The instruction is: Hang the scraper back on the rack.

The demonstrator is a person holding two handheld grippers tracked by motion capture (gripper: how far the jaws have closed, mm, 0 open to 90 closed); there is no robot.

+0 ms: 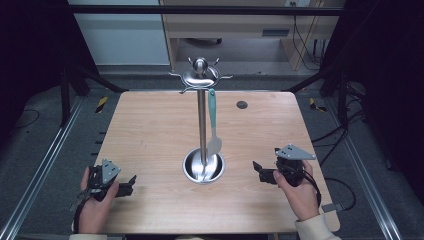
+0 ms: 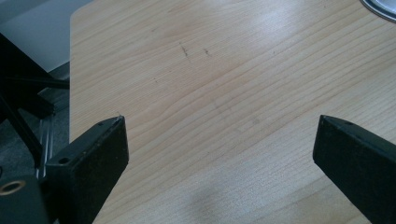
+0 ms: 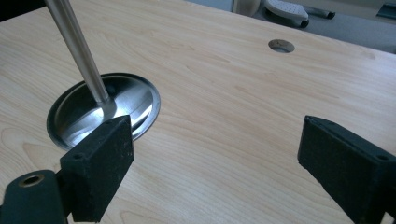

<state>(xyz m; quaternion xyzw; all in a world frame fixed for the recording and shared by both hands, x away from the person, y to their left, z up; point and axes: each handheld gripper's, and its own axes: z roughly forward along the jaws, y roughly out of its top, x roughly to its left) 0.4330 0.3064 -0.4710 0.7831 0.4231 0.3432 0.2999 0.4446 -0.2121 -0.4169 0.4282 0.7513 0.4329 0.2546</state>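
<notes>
Centrally, the spatula hangs on the rack between the left hand-held gripper and right hand-held gripper, both spread, empty.

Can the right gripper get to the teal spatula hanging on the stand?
Probably yes: the right gripper is open, and bare table lies between it and the spatula on the stand.

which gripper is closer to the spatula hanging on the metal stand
Right, narrowly. The right gripper rests on the table to the right of the teal-handled spatula, jaws open toward the stand's base. The left gripper sits farther off, near the front-left corner.
</notes>
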